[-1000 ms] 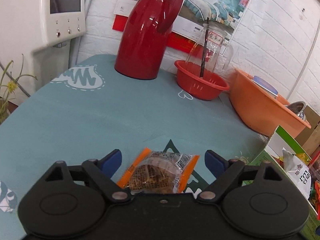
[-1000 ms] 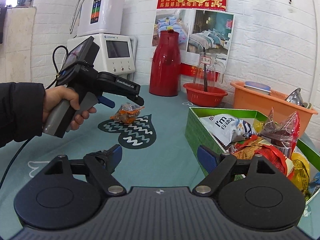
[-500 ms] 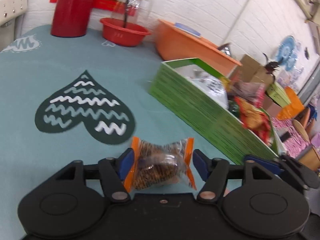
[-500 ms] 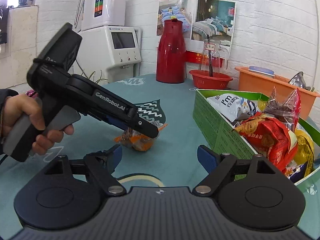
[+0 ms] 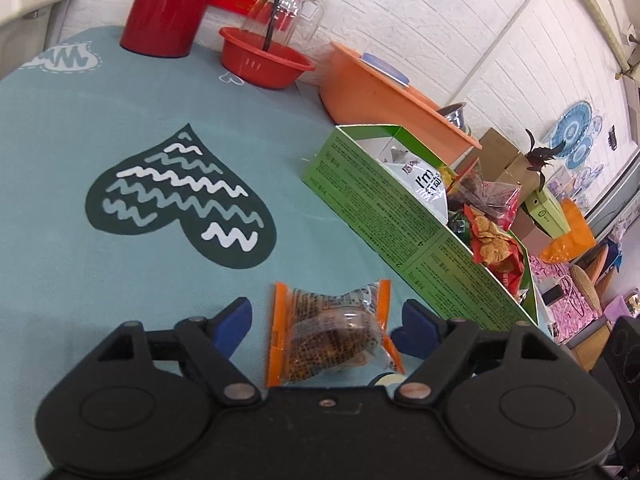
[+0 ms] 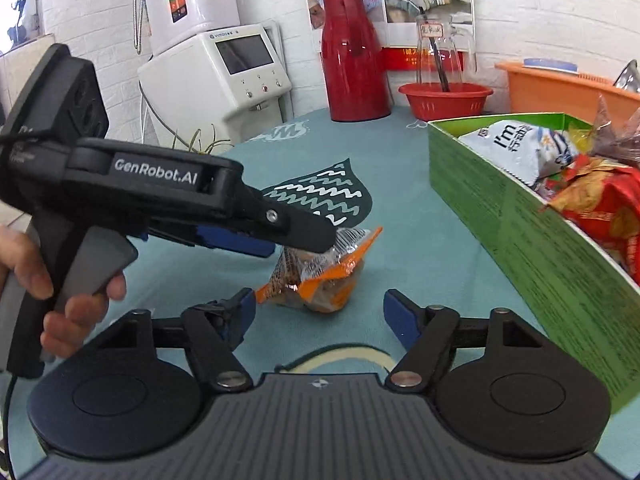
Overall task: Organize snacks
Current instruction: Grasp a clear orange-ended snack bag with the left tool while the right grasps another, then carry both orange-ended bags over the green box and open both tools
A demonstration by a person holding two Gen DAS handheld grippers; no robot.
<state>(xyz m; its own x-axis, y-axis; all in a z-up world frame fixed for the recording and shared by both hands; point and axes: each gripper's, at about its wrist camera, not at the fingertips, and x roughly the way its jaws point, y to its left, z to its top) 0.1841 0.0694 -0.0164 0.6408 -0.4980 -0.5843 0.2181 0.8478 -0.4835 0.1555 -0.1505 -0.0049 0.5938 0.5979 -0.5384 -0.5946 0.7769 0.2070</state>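
Left gripper point(image 5: 326, 318) spread wide, jaws just opened further, blue fingertips point(image 5: 236, 316) clear of the snack point(image 5: 332, 340) lying between them on the teal cloth point(image 5: 60, 160). Snack: clear wrapper with orange ends, brown cake inside, resting on the table just short of the green box point(image 5: 404, 216), not in it. Box crammed with other packets, a white bag point(image 5: 430, 186) and a red bag point(image 5: 494, 240) among them. Dark heart print point(image 5: 176, 196) beyond the snack. Seen from the right wrist: left gripper point(image 6: 304, 236) held in a hand point(image 6: 60, 300), tilted down over the snack point(image 6: 316, 276). Right gripper point(image 6: 318, 314) also released, nothing between its pads, hovering near the snack. Red flask point(image 6: 352, 56), red basin point(image 6: 446, 100) and orange tub point(image 5: 384, 100) at the far edge by the wall.
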